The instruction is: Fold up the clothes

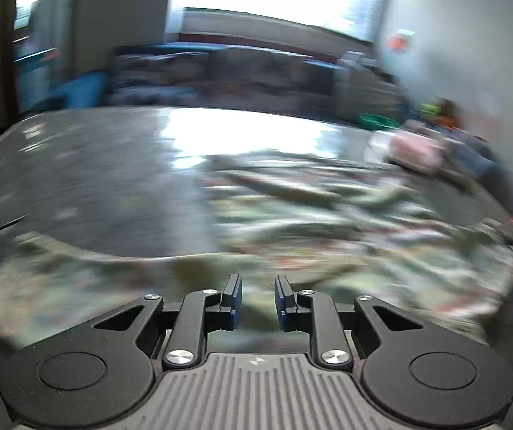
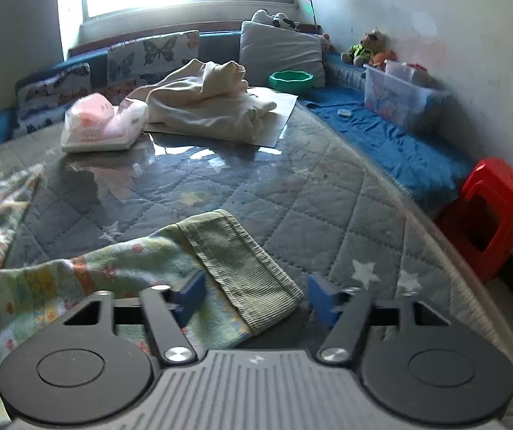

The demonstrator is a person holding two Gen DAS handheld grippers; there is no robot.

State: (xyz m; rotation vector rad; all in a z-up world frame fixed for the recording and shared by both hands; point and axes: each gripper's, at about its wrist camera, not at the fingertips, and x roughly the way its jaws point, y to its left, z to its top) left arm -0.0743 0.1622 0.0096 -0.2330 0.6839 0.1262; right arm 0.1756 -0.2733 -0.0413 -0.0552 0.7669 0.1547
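A pale green flower-print garment (image 2: 88,286) lies spread on the glossy quilted table (image 2: 292,193). Its ribbed green cuff (image 2: 245,268) lies between the fingers of my right gripper (image 2: 256,299), which is open wide just above it. In the left wrist view, which is motion-blurred, the same garment (image 1: 328,222) covers the near and right part of the table (image 1: 95,179). My left gripper (image 1: 257,299) is over the garment's near edge with its jaws partly open and nothing clamped between them.
A cream garment pile (image 2: 206,104) and a pink bagged item (image 2: 102,122) sit at the table's far side. A green bowl (image 2: 290,80), cushions, a clear storage box (image 2: 399,96) and a red stool (image 2: 493,215) stand beyond the table's right edge.
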